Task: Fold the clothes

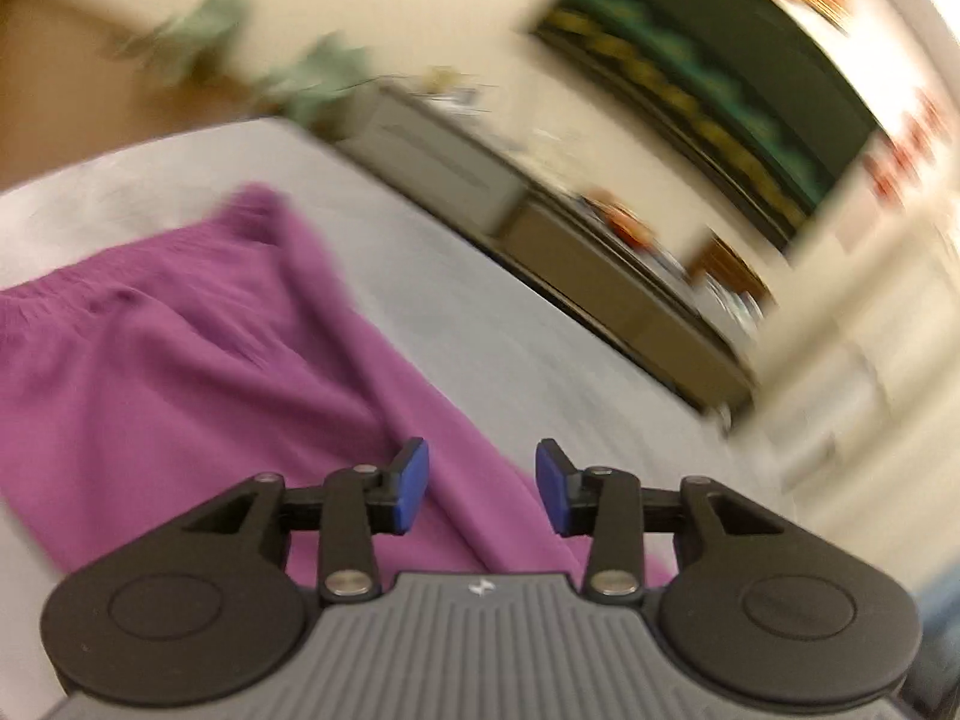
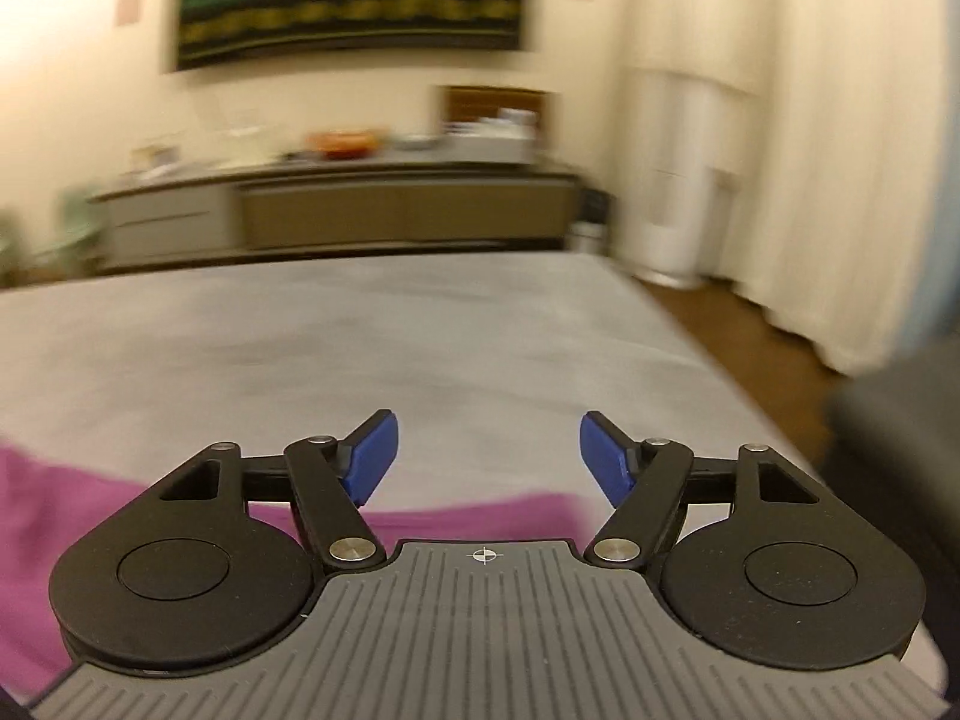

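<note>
The left hand-held gripper hangs over the near part of a purple garment, its blue pads spread apart with nothing between them; the view is tilted, so the gripper is rolled to one side. The garment lies flat on a bed with a pale grey sheet, and its long right edge runs diagonally away from the gripper, with bare sheet beyond it up to the bed's far edge. The garment's near end is cut off by the gripper body.

The right hand-held gripper is held level just past the garment's edge, jaws wide open and empty, over bare sheet that stretches ahead to the bed's far edge. Only a strip of purple shows beside and under it.

Beyond the bed, blurred by motion, stands a low sideboard with indistinct items on top, a dark patterned wall hanging above it, and pale curtains to the right.
</note>
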{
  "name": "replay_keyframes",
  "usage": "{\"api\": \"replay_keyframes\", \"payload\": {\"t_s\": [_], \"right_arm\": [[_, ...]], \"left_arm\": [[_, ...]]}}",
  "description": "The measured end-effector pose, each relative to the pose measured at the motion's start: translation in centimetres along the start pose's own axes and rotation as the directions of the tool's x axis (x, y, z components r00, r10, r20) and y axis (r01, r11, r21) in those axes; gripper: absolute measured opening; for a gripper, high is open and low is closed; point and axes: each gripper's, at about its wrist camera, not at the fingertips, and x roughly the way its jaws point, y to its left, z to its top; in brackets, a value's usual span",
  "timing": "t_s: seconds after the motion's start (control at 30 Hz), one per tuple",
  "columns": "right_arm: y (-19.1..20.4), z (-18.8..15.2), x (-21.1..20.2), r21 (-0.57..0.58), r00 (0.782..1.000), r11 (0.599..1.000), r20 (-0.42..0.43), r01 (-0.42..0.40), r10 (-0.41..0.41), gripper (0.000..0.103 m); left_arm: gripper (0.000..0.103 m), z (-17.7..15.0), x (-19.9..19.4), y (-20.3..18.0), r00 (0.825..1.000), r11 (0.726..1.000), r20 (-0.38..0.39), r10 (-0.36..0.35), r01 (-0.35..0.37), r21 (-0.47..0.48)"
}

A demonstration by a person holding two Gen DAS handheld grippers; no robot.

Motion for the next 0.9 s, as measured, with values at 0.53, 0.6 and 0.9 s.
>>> {"api": "replay_keyframes", "payload": {"t_s": [0.53,0.6,0.9], "right_arm": [[17.7,-3.4,4.0,-0.186,0.934,0.928,-0.223,-0.323,0.281,0.085],[15.5,-3.2,5.1,-0.106,0.928,0.947,-0.26,-0.302,0.267,0.084],[14.2,-2.5,6.5,-0.074,0.917,0.949,-0.289,-0.306,0.273,0.085]], "left_arm": [[0.004,13.2,15.3,4.4,0.981,0.982,-0.082,0.178,-0.172,0.074],[0.004,12.2,9.0,4.9,0.998,0.998,0.038,0.058,-0.058,-0.017],[0.014,3.8,-4.6,10.6,0.985,0.981,0.145,0.092,-0.065,-0.181]]}}
